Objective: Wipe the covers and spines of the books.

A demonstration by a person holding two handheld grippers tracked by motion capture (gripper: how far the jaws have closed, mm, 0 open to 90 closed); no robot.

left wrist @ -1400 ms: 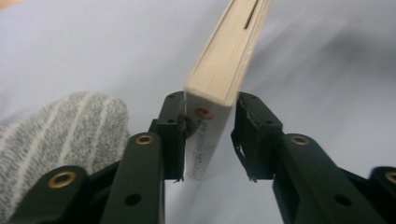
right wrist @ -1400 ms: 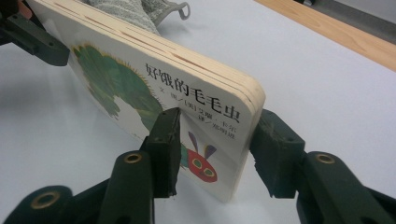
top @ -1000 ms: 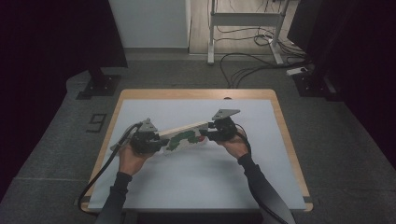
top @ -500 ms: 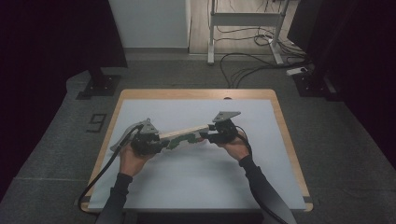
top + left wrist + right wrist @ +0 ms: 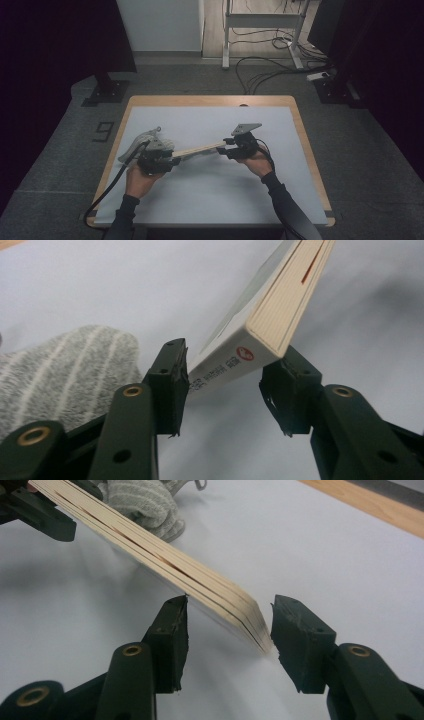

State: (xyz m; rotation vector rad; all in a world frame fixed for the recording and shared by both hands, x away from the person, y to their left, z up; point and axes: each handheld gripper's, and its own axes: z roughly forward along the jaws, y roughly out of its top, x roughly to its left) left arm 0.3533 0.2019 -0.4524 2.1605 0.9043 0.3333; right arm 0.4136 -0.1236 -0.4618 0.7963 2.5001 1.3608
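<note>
Both grippers' jaws have just been opening: the left gripper [image 5: 225, 385] and right gripper [image 5: 229, 635] now loosely flank the thin cream-paged paperback book [image 5: 200, 149], which sits lower than before, beside a grey striped knitted glove [image 5: 65, 370].

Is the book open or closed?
Closed. The book has its pages pressed together in one flat block, and it sits between the jaws of the left gripper and the right gripper.

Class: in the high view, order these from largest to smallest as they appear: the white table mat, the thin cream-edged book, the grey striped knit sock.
1. White table mat, far the largest.
2. Thin cream-edged book.
3. Grey striped knit sock; the left claw hides part of it, so its rank below the book is unsure.
</note>
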